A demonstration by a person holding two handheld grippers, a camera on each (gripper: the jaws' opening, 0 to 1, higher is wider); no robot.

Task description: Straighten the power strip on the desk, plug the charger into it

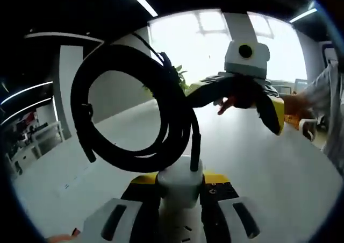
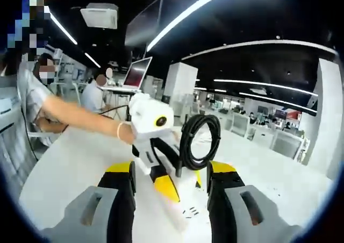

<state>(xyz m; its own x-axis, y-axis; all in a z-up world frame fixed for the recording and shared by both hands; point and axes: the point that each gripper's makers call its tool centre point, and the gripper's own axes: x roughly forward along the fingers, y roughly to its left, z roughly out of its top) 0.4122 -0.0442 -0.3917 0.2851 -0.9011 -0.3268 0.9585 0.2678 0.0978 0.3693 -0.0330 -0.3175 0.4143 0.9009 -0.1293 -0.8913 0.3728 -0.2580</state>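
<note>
The power strip [image 1: 180, 186] is seen in the left gripper view clamped end-on between the jaws of the left gripper [image 1: 180, 200], its white body running straight away from the camera along the jaw line, with its black cable [image 1: 134, 108] standing up from the far end in a coiled loop. In the right gripper view the same strip [image 2: 180, 192] is seen lifted above the white desk [image 2: 70, 162], lying lengthwise between the spread jaws of the right gripper [image 2: 171, 186]; whether those jaws touch it cannot be told, and nothing is seen gripped by them. The left gripper [image 2: 156, 146] reaches it from the far end, so the two face each other along the strip's long axis. The left is judged the nearer, holding tool. No charger can be made out.
</note>
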